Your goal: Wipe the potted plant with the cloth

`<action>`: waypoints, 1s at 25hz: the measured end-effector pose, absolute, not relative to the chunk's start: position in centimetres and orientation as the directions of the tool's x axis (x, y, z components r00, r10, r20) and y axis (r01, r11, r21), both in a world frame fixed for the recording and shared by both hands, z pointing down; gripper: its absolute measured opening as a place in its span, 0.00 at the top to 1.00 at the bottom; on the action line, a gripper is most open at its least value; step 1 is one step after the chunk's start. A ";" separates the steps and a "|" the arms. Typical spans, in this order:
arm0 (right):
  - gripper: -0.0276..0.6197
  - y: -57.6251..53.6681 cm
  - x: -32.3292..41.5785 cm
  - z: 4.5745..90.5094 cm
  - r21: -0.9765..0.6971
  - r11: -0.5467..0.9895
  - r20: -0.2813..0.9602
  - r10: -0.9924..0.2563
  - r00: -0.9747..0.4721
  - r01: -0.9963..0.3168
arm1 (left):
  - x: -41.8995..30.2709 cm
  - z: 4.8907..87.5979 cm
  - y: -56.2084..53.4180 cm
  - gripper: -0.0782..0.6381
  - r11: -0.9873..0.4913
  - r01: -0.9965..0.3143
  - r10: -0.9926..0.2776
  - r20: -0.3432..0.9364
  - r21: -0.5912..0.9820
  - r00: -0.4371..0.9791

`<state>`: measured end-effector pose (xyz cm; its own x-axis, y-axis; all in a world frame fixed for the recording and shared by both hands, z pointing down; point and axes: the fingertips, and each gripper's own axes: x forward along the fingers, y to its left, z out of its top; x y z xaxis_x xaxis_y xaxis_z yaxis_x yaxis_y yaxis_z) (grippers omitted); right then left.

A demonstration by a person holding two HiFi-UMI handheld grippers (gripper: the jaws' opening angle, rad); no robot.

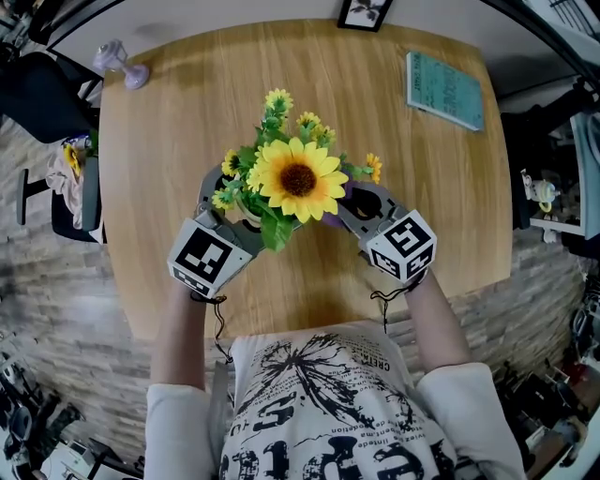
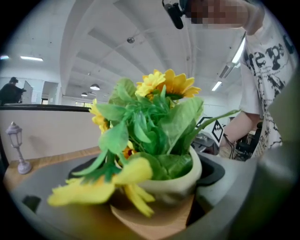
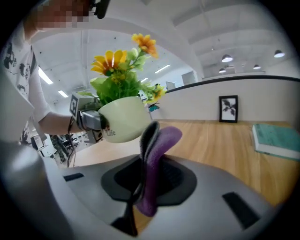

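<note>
Here, pot (image 2: 182, 180) partly behind petals (image 2: 89, 192).

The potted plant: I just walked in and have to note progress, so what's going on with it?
A person works with tongs in each hand at a wooden table. The left tongs are shut on the pale pot of the potted plant. The right tongs hold a purple cloth close beside that pot; whether it touches is unclear.

Wooden table (image 1: 169, 141), teal book (image 1: 444, 90) far right, framed picture (image 1: 365, 13) at far edge, lilac lantern ornament (image 1: 122, 66) far left
</note>
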<state>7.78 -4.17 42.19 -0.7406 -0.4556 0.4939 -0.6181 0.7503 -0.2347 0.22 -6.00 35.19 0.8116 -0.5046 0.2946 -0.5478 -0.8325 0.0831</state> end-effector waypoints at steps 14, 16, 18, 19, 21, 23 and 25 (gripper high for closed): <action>0.84 -10.3 16.0 39.1 -0.009 0.516 0.455 -0.761 -0.463 -0.856 | 3.0 44.1 -3.1 0.15 -0.868 -0.493 -0.436 0.382 0.061 0.815; 0.84 -10.4 16.2 39.0 0.017 0.510 0.439 -0.776 -0.452 -0.860 | 3.7 45.2 -2.7 0.15 -0.877 -0.475 -0.411 0.396 0.075 0.821; 0.84 -10.0 16.6 38.8 0.021 0.508 0.426 -0.784 -0.452 -0.861 | 4.8 46.0 -2.0 0.15 -0.887 -0.454 -0.385 0.413 0.080 0.825; 0.84 -9.7 16.7 38.8 0.021 0.510 0.421 -0.784 -0.455 -0.860 | 5.3 46.5 -1.7 0.15 -0.893 -0.443 -0.372 0.424 0.079 0.826; 0.84 -9.3 16.6 38.8 0.022 0.517 0.416 -0.783 -0.462 -0.856 | 5.8 47.4 -1.3 0.15 -0.903 -0.423 -0.348 0.445 0.078 0.825; 0.84 -8.8 16.4 38.9 0.023 0.518 0.410 -0.785 -0.464 -0.855 | 6.0 48.2 -1.2 0.15 -0.906 -0.415 -0.337 0.443 0.089 0.831; 0.84 -8.3 16.5 39.0 0.025 0.515 0.406 -0.788 -0.462 -0.857 | 6.3 48.4 -1.3 0.15 -0.901 -0.421 -0.342 0.421 0.109 0.840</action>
